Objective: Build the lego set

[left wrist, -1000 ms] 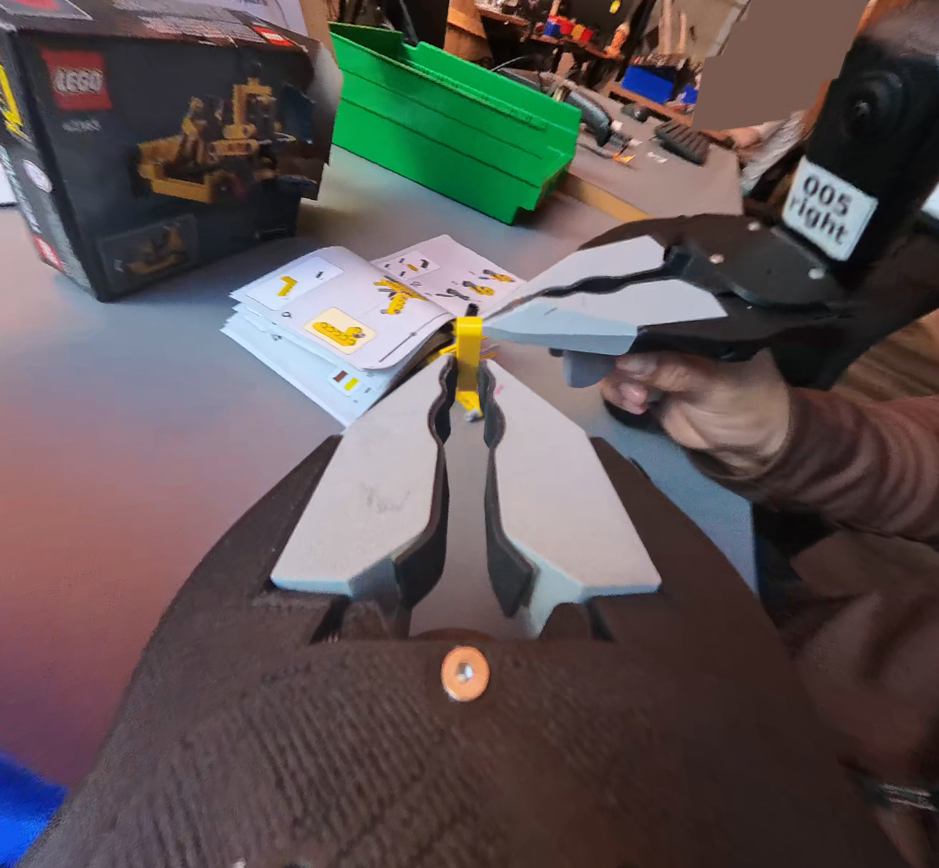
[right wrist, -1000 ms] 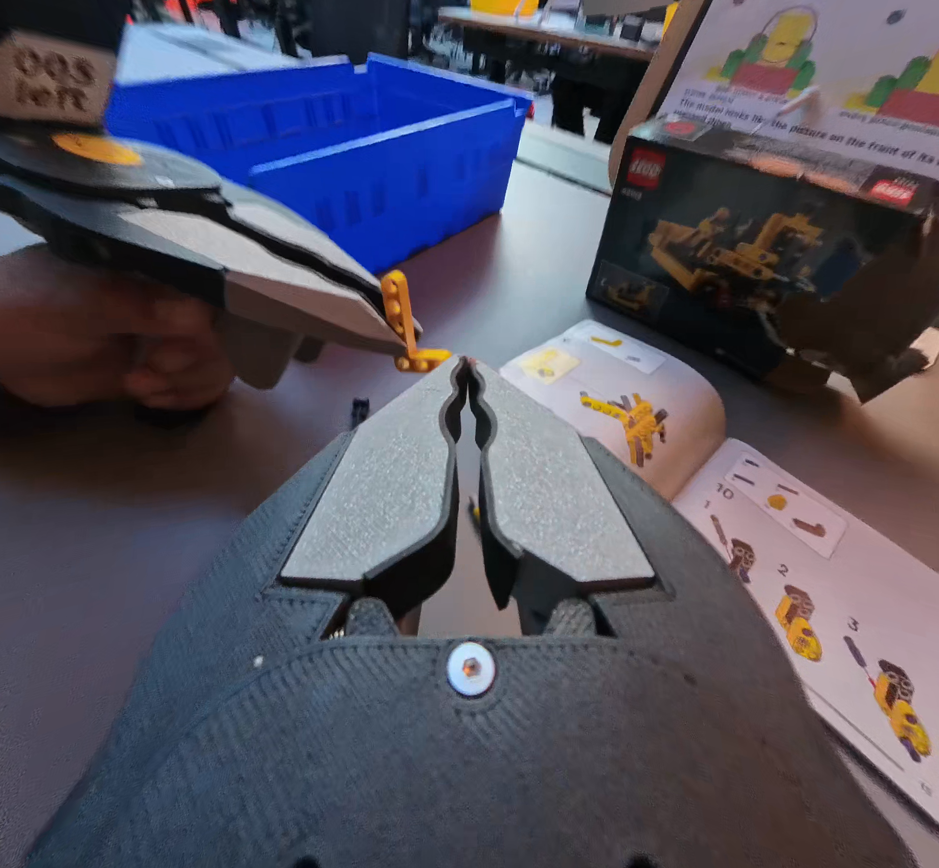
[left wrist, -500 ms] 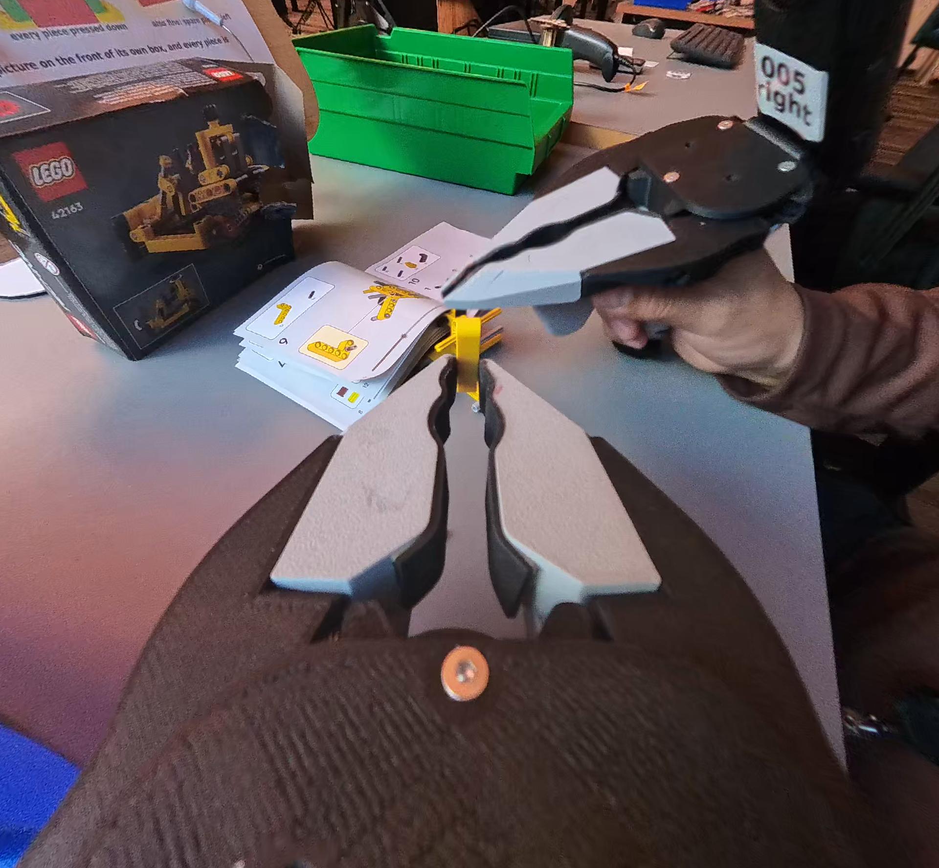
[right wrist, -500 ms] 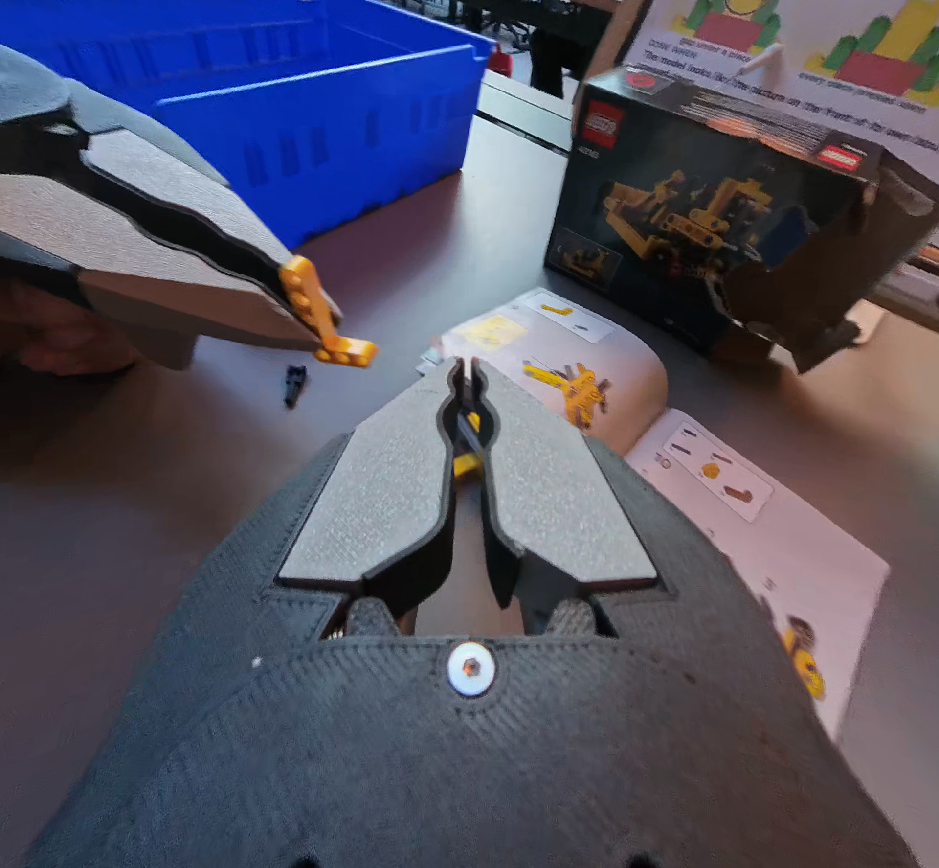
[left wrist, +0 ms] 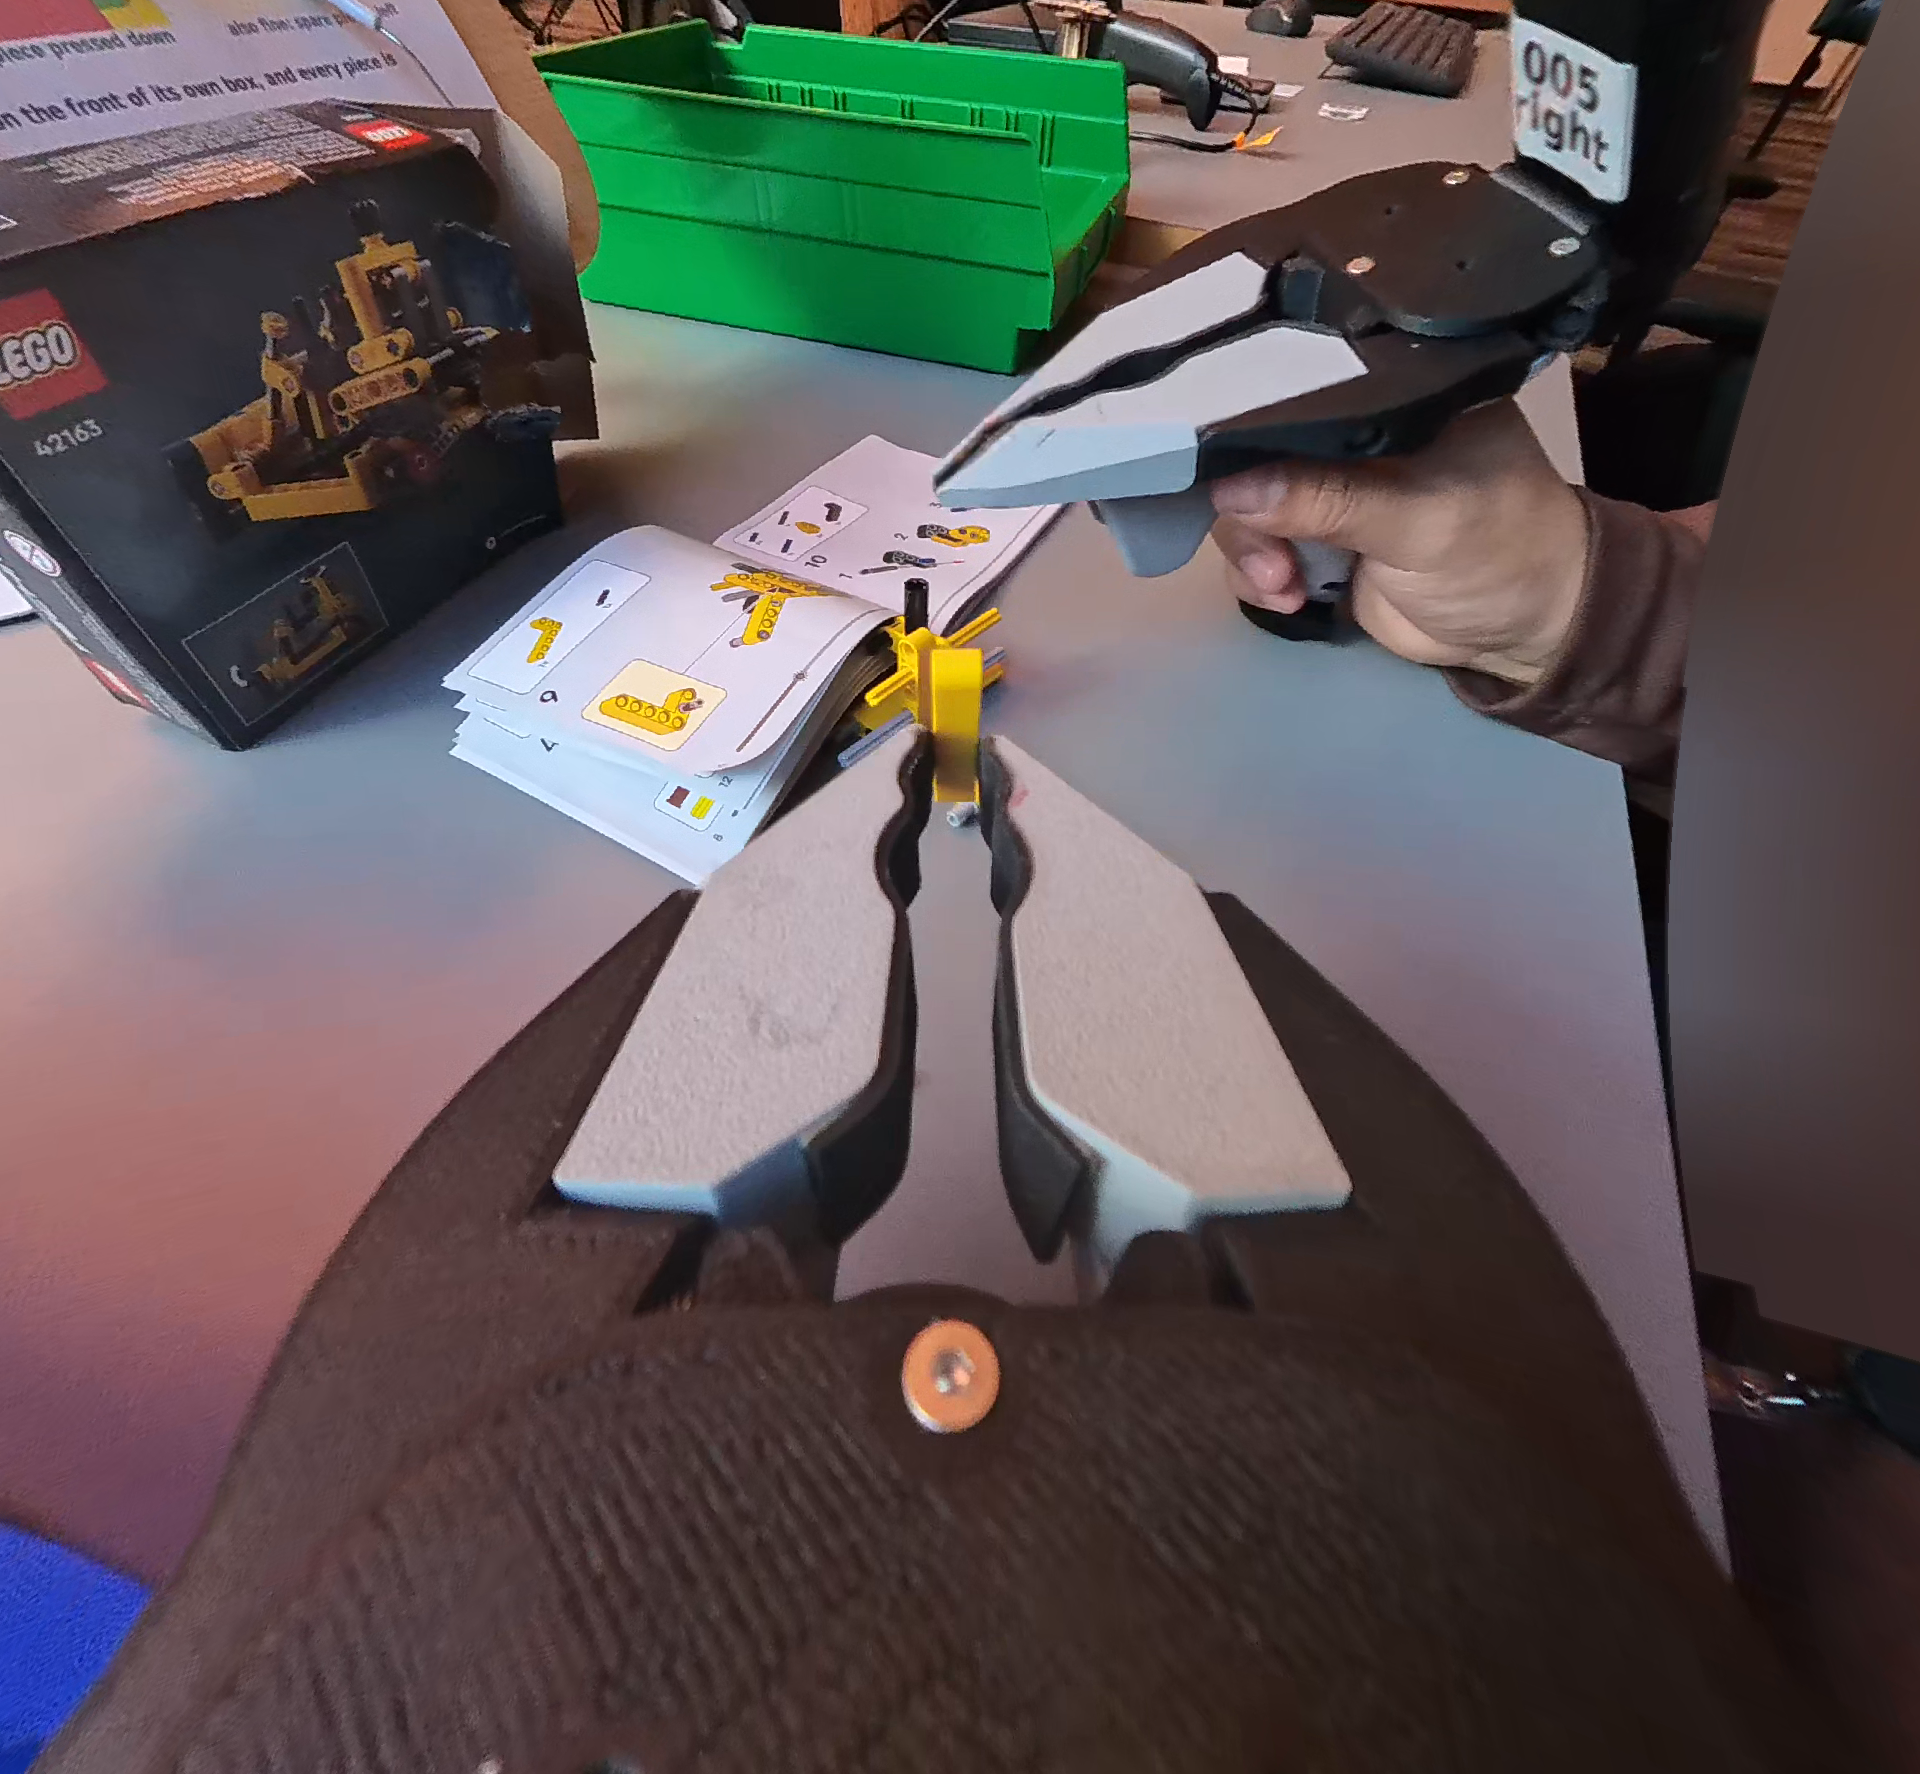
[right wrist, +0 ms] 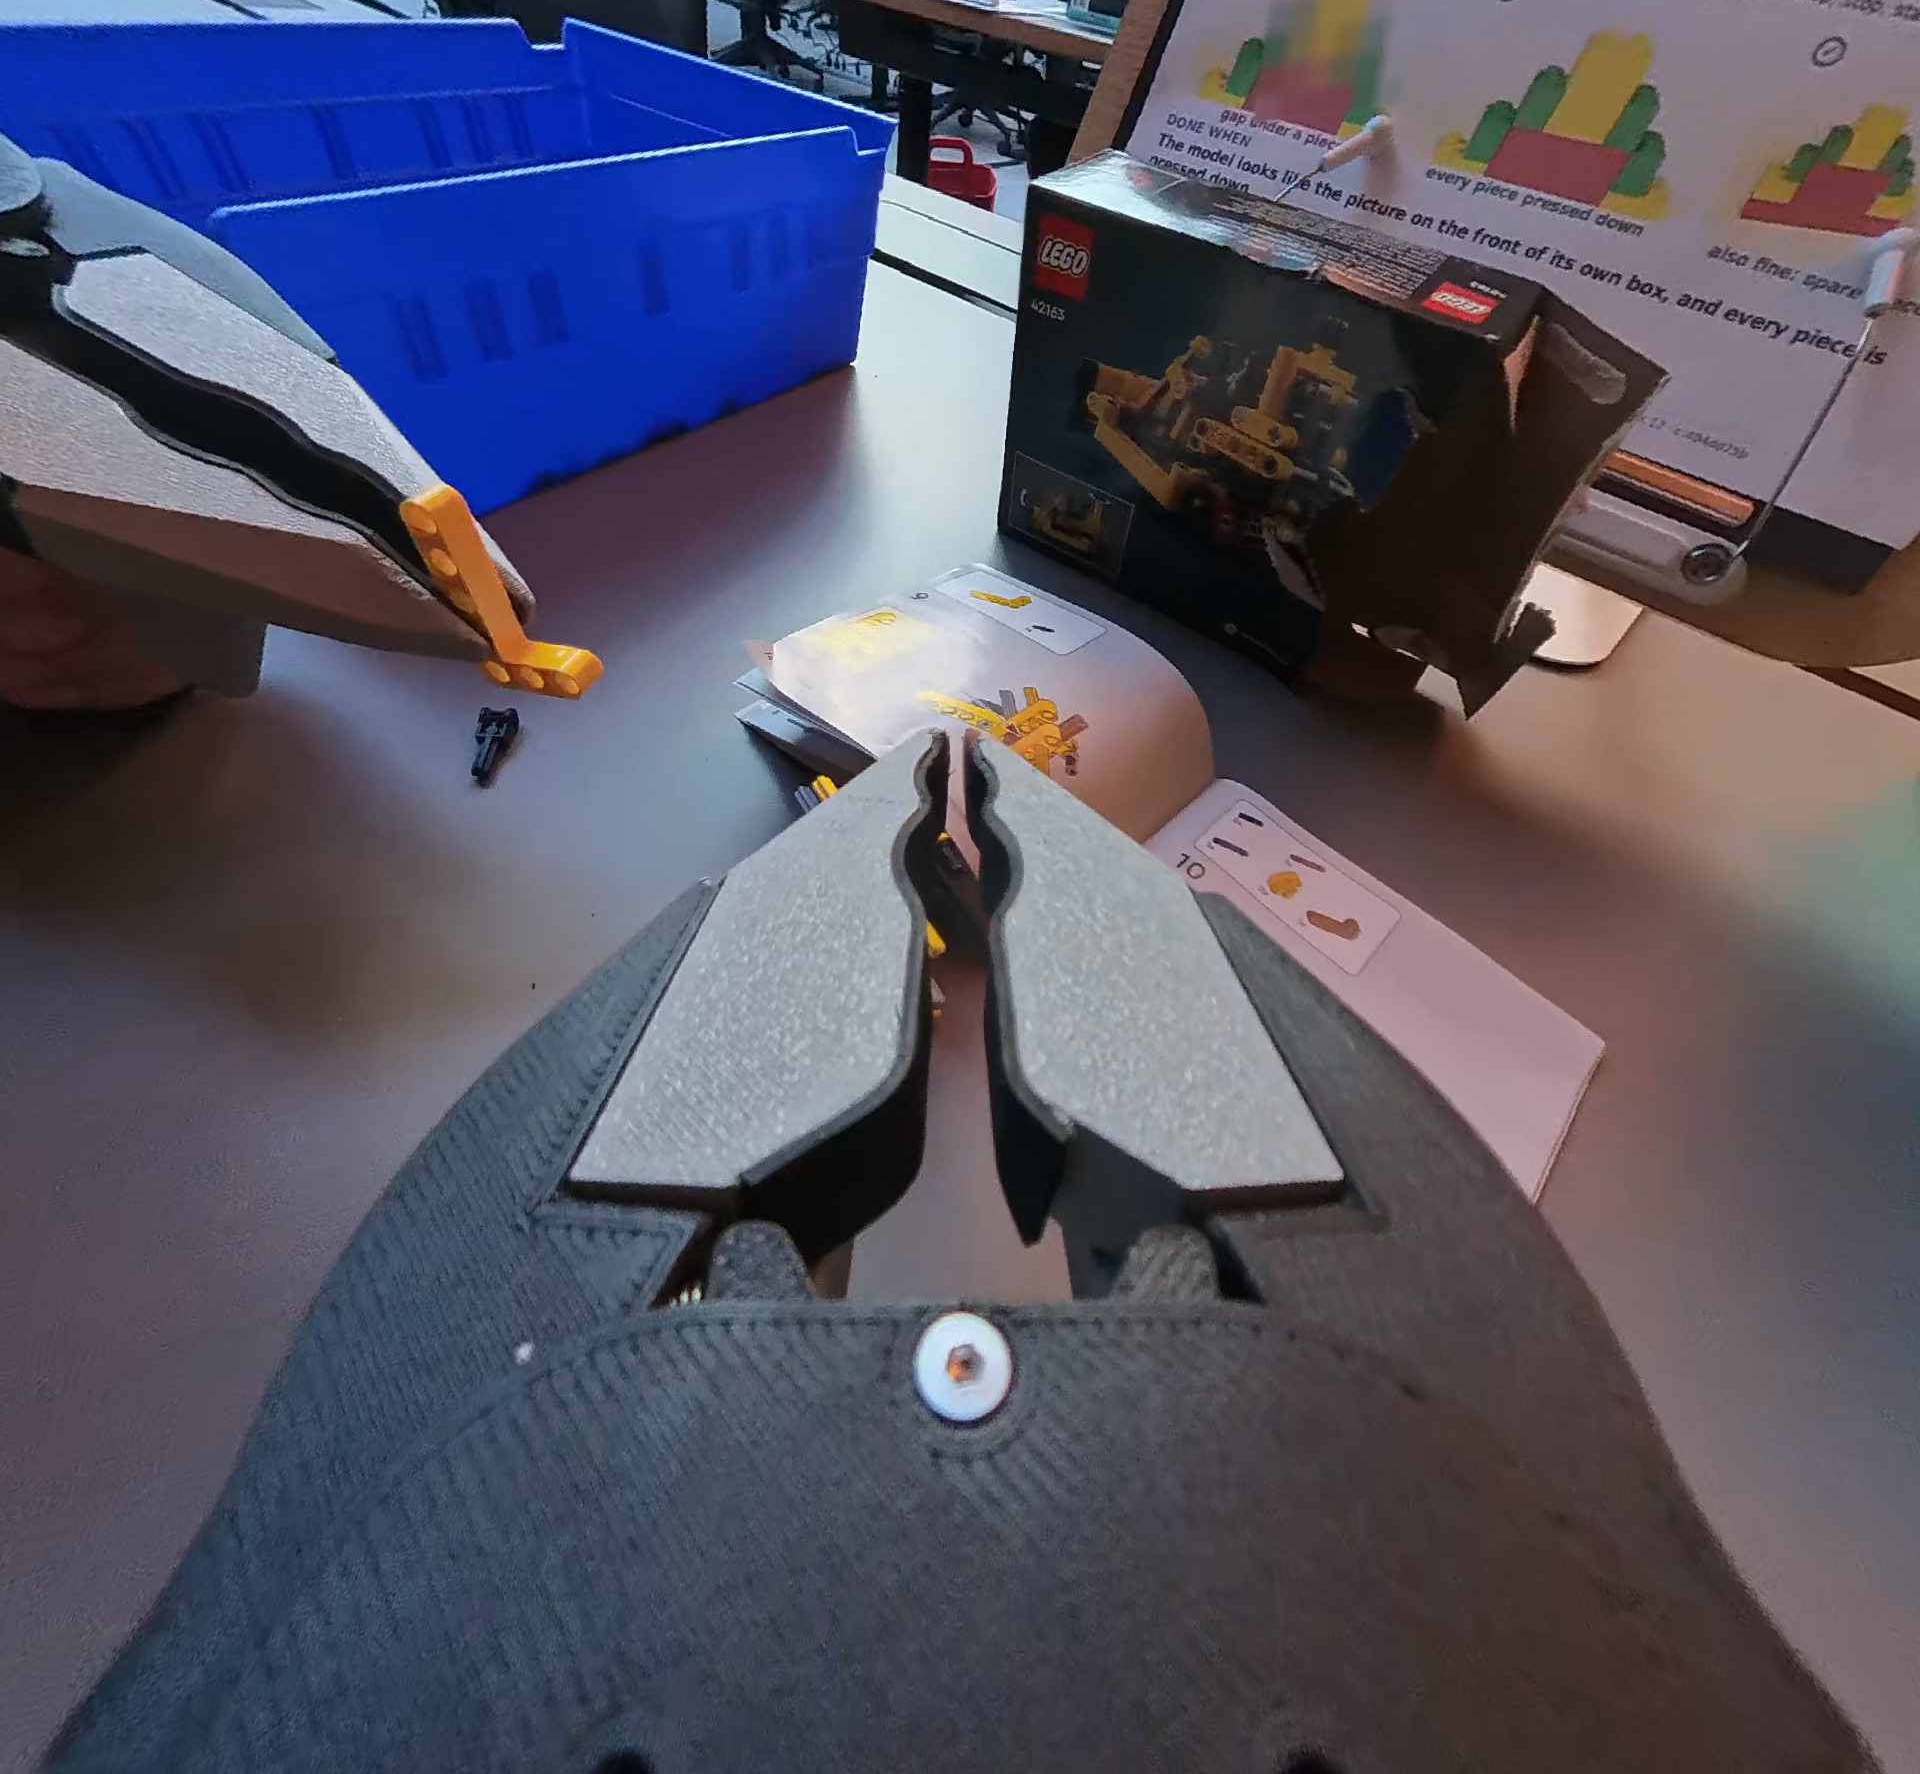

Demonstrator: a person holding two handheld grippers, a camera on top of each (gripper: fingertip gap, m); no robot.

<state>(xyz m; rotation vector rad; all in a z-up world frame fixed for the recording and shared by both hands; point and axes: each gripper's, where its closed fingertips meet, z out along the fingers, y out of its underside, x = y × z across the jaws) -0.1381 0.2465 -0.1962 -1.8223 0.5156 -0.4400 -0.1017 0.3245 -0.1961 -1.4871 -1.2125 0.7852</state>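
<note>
A smooth grey table (left wrist: 260,945) carries the scene, set in a workshop with more desks, a keyboard and dark chairs behind. On it stand a green bin (left wrist: 831,186) at the far side, a blue bin (right wrist: 499,270), and a black toy-set box (right wrist: 1278,415) with a torn end, in front of a white instruction poster (right wrist: 1558,62). An open instruction booklet (left wrist: 665,664) lies in the middle of the table, its left pages curled up. Just beside its edge sits a small yellow assembly (left wrist: 914,675) with crossed axles and a black pin standing up. A loose black pin (right wrist: 494,739) lies alone on the table, near the left gripper's tip.

The left gripper (left wrist: 951,768) points forward and slightly down over the table. Its fingers are clenched on a yellow L-shaped beam (right wrist: 488,592) — the long arm is pinched between the pads, the short foot sticks out past the tips, clear of the table. In its own view the beam stands upright right in front of the yellow assembly.

The right gripper (right wrist: 956,748) is held in a hand (left wrist: 1455,561) with a brown sleeve, raised above the far page of the booklet and angled down toward it. Its jaws are closed, tips all but meeting, with nothing between them; yellow and black parts show on the table below its fingers.
</note>
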